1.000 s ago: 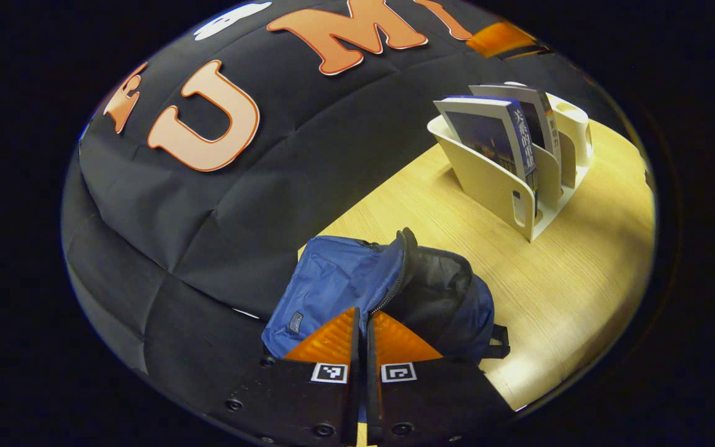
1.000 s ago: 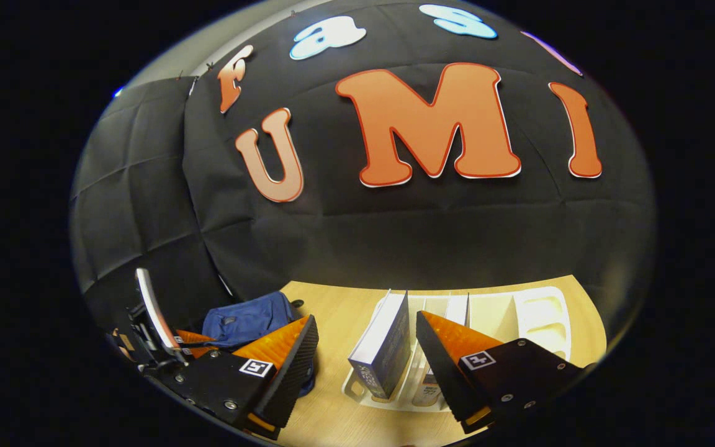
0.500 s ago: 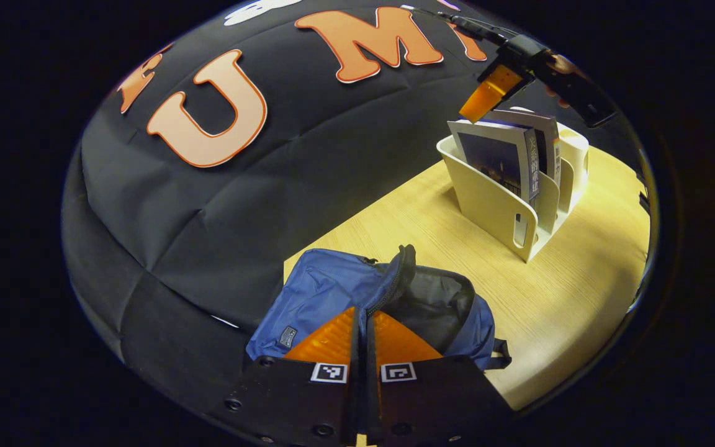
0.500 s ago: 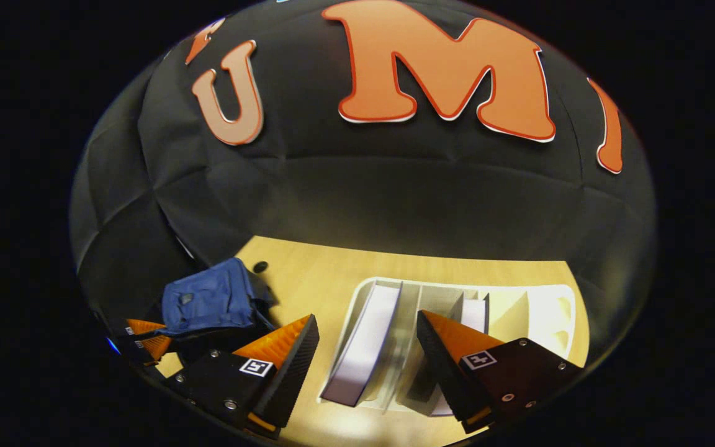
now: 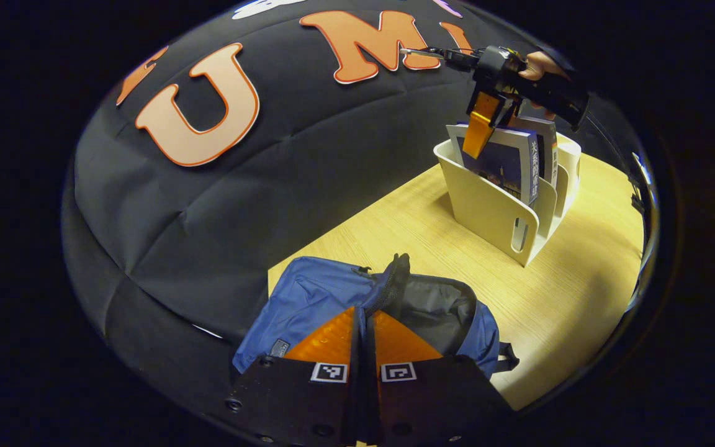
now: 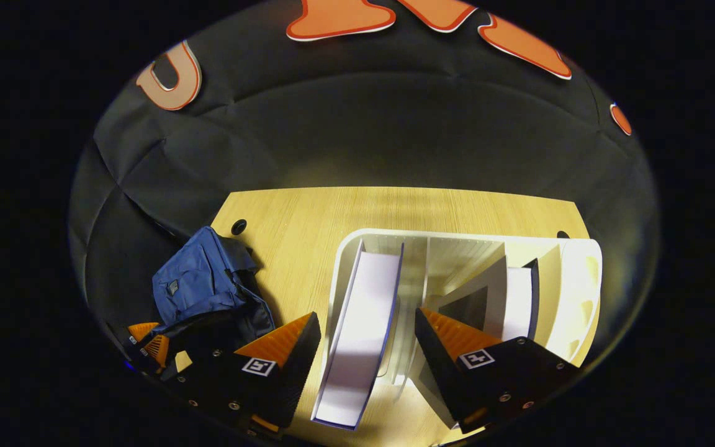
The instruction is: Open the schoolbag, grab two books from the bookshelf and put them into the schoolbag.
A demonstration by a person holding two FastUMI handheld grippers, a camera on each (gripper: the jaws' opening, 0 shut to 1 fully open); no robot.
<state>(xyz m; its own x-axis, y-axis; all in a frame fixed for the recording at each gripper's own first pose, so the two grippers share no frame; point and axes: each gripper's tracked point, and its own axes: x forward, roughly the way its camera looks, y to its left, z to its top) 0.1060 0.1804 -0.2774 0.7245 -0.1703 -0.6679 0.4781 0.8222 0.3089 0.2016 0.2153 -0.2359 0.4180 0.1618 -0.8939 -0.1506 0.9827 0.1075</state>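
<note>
The blue schoolbag (image 5: 320,298) lies unzipped on the wooden table, its dark inside showing. My left gripper (image 5: 367,329) is shut on the bag's raised zipper edge. A white bookshelf (image 5: 488,205) stands at the far right with two upright books, a dark blue one (image 5: 500,164) in front and another (image 5: 547,149) behind. My right gripper (image 6: 367,316) is open, pointing down over the shelf (image 6: 457,239). The front book's white page edge (image 6: 364,310) lies between its fingers, not touching them. The second book (image 6: 516,298) stands to the right. From the left gripper view the right gripper (image 5: 488,121) hangs at the book's top.
The wooden table (image 6: 308,217) runs up to the black cloth wall behind. A small dark hole (image 6: 239,226) sits in the table near the schoolbag (image 6: 199,285). A hand (image 5: 534,62) holds the right gripper. Bare table (image 5: 432,223) lies between bag and shelf.
My right gripper has tipped downward and come lower over the shelf, so the front book now lies between its open fingers. The left gripper stays shut at the bag.
</note>
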